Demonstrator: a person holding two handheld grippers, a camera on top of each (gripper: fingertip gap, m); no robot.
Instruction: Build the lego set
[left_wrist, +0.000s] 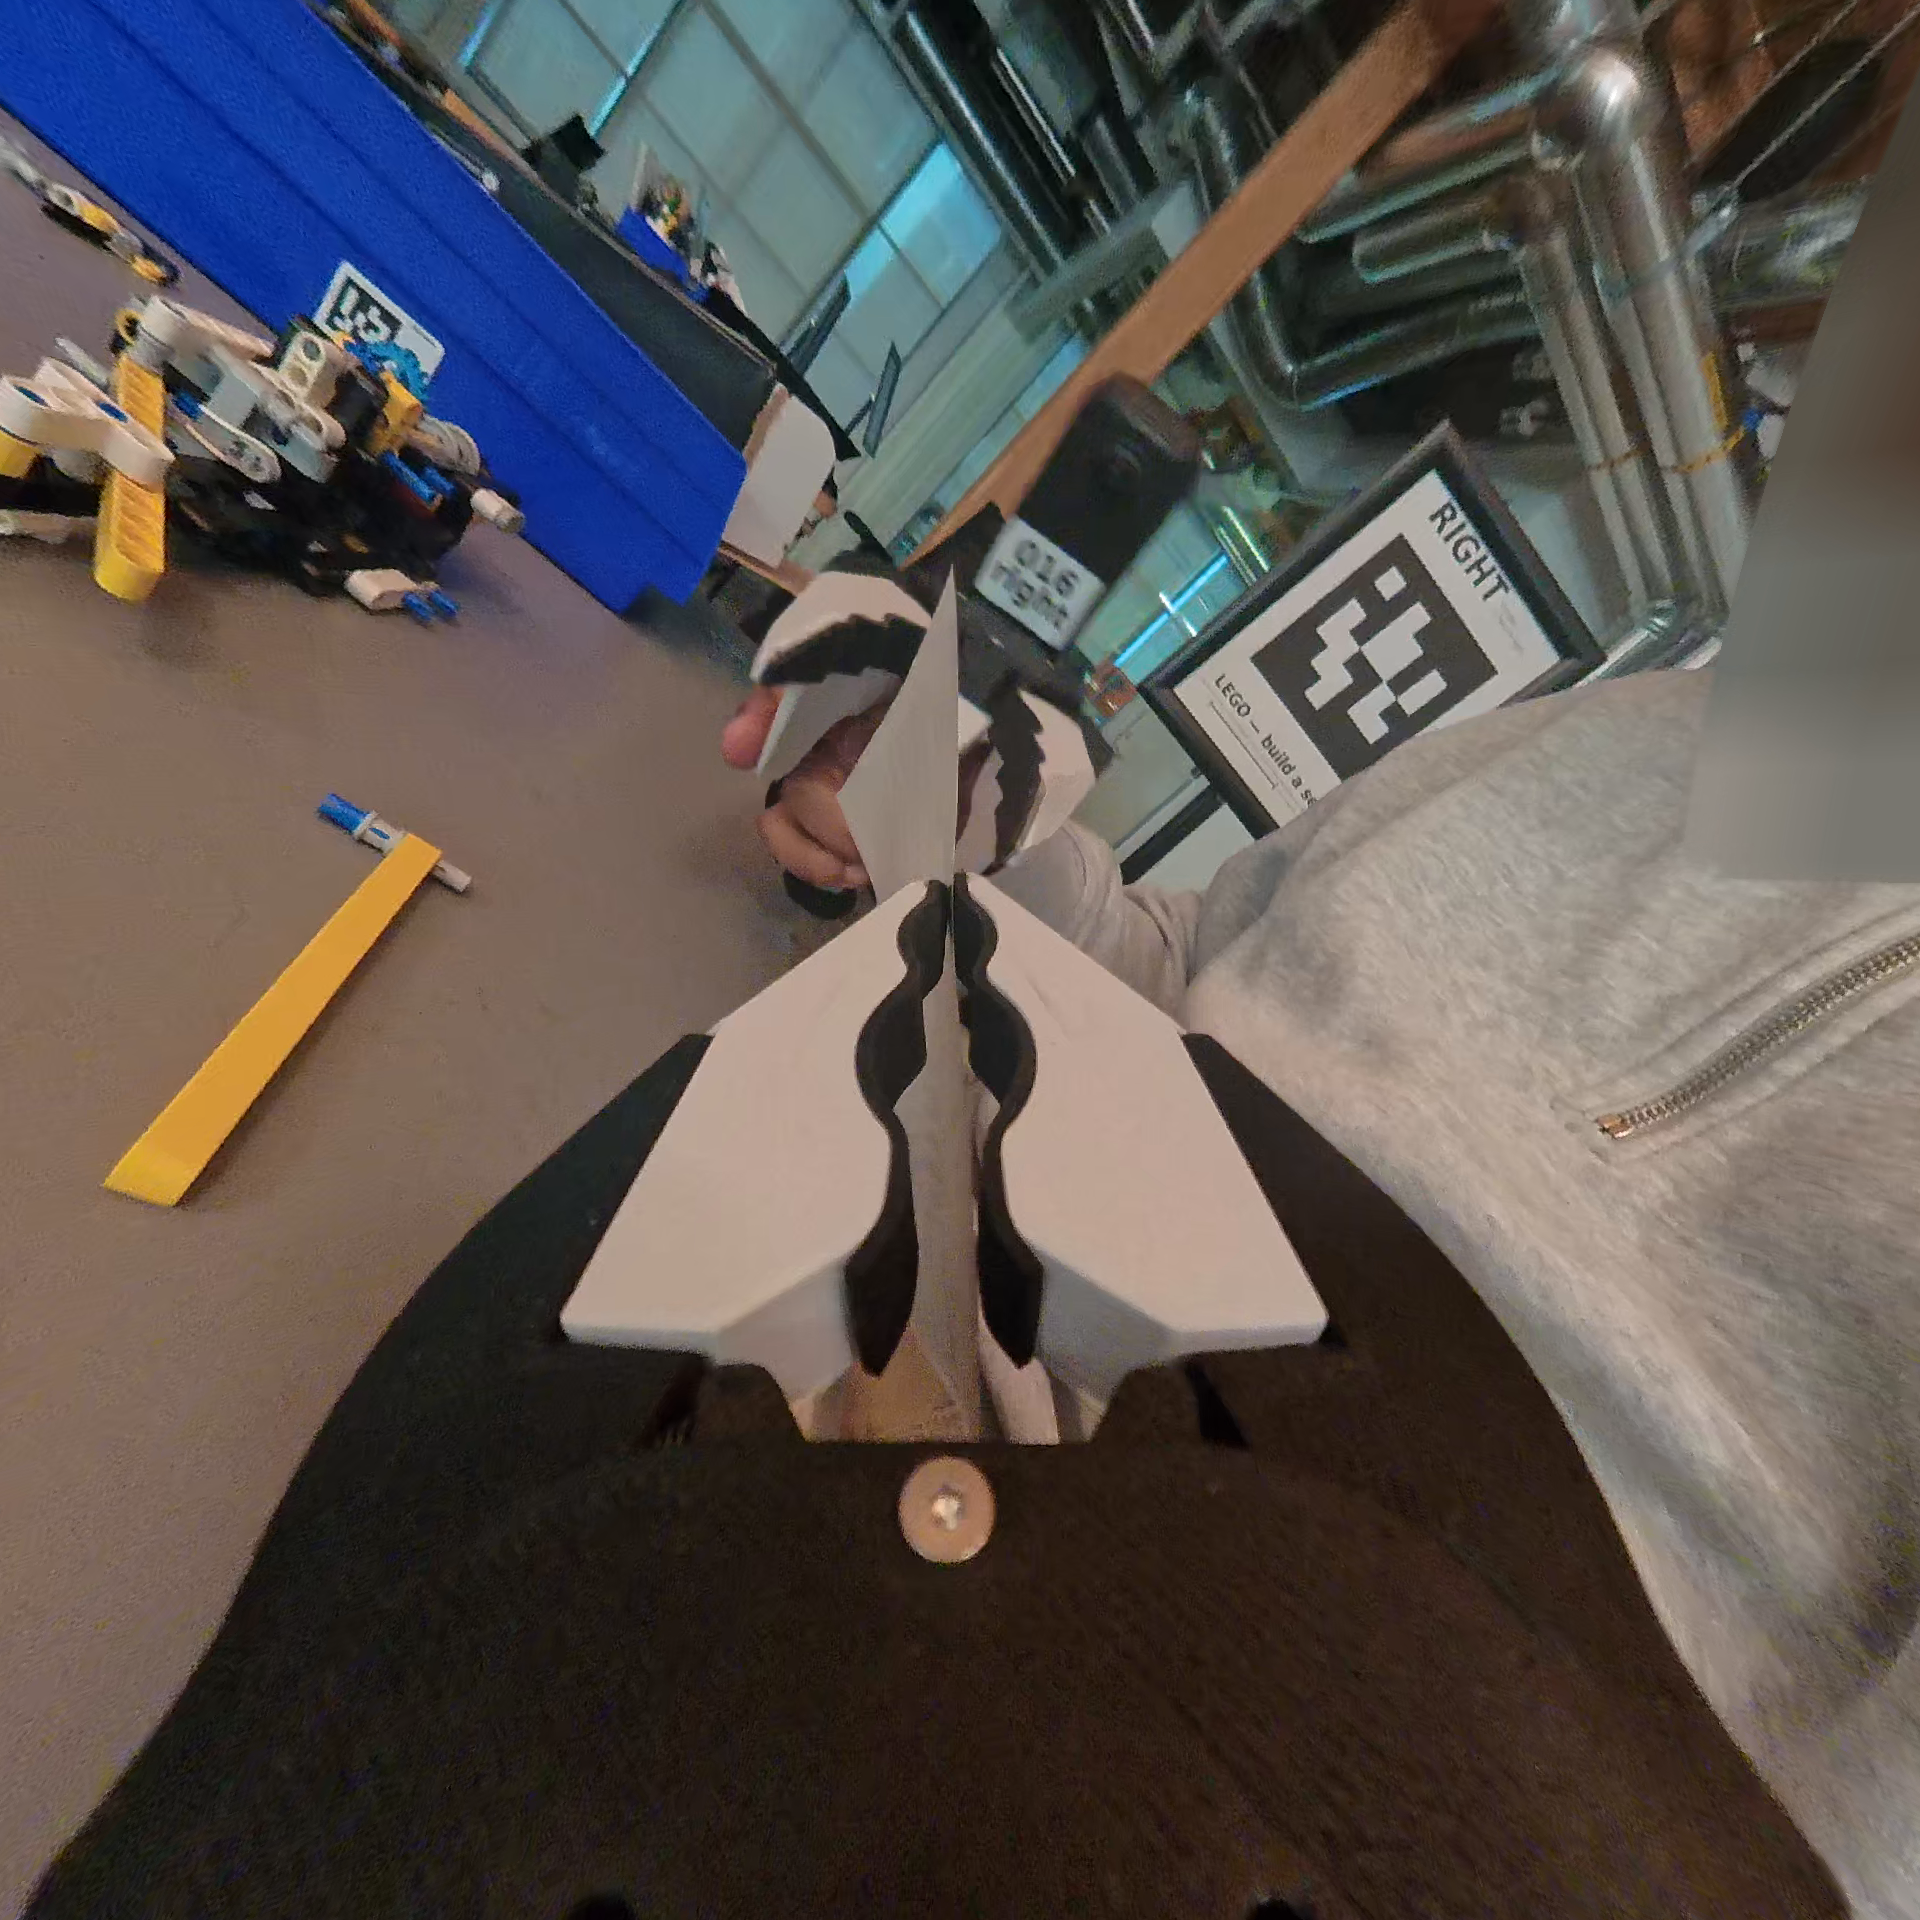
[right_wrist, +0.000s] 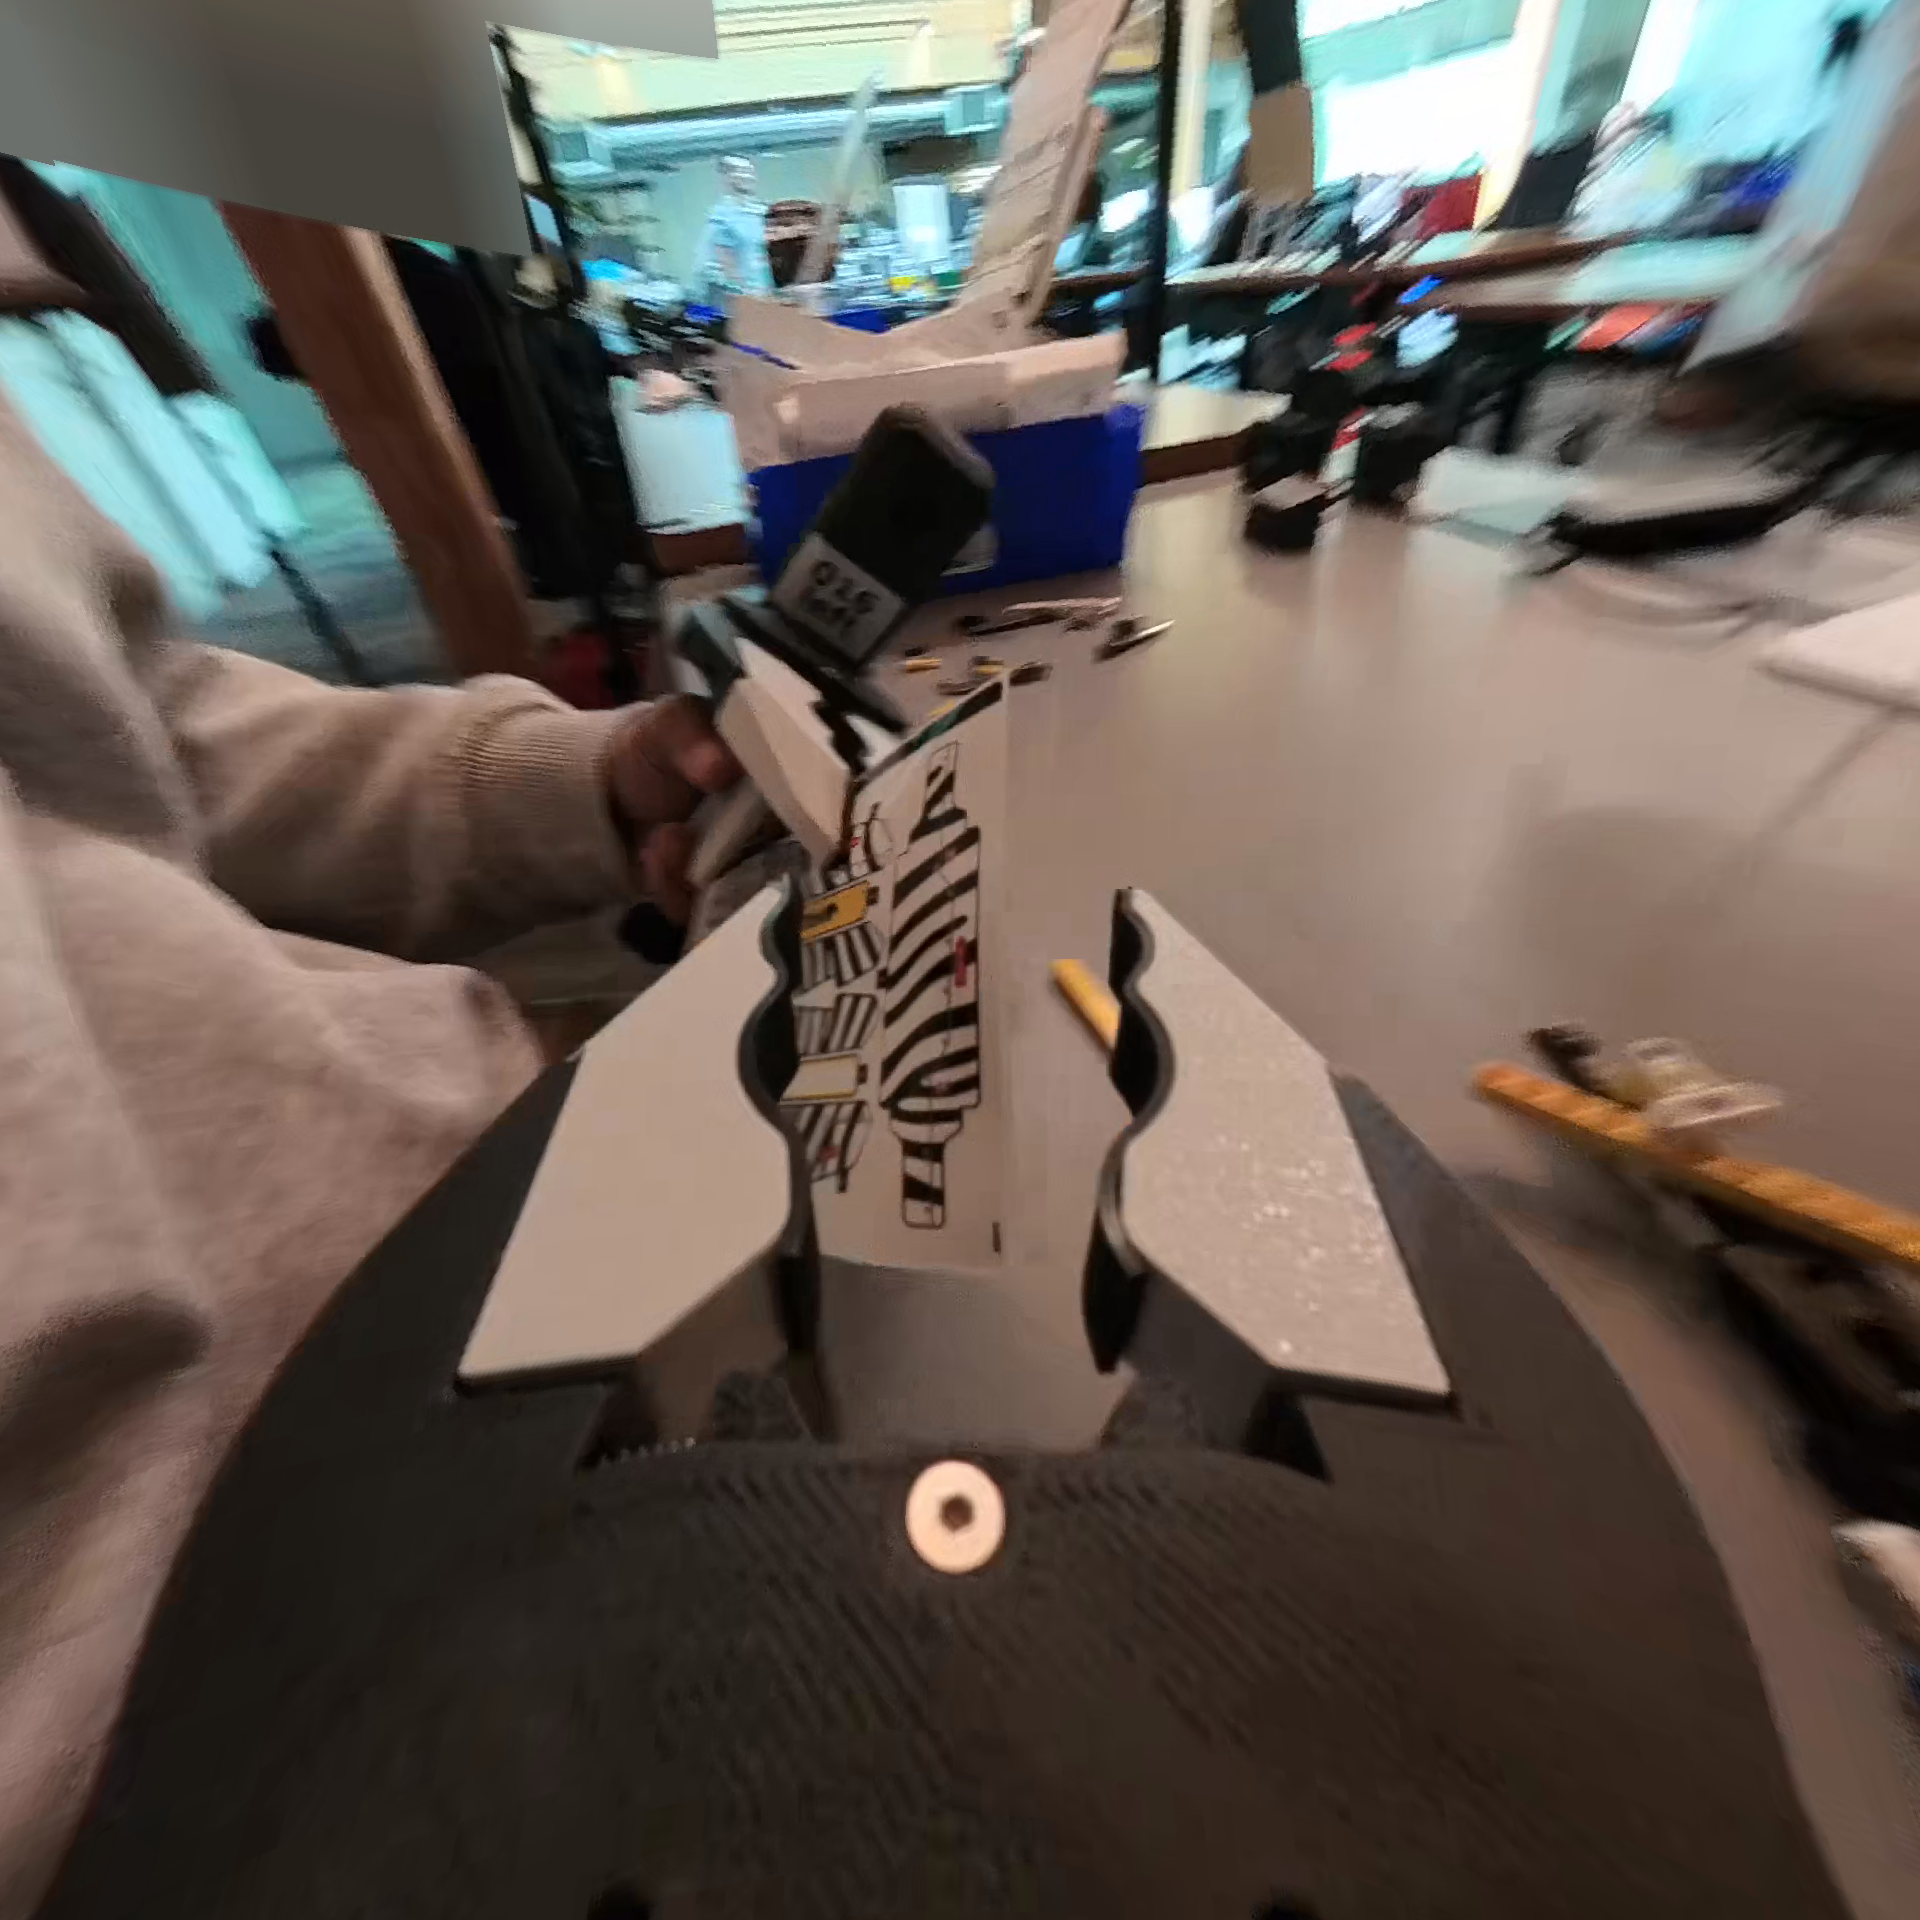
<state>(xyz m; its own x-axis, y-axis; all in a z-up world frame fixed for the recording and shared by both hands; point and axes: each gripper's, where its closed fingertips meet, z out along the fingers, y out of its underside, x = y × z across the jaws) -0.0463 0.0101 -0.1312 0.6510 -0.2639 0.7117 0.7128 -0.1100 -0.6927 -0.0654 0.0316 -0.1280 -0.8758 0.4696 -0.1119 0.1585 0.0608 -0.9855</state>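
- Toward the far left edge of the worktop (left_wrist: 312, 935), left wrist view: the partly built lego model (left_wrist: 239, 457) stands beside a blue bin (left_wrist: 436, 270); many pieces are joined, so assembly appears well advanced but unfinished.
- A loose yellow beam (left_wrist: 275, 1023) with a blue-tipped pin (left_wrist: 390, 836) lies apart from the model, not yet fitted.
- Left hand-held gripper (left_wrist: 951, 904): jaws pressed together on the sticker sheet (left_wrist: 920, 748), seen edge-on.
- Right wrist view: the right hand-held gripper (right_wrist: 951, 925) stands apart, jaws either side of the striped sticker sheet without gripping it.
- Judgement: stickers remain unapplied.
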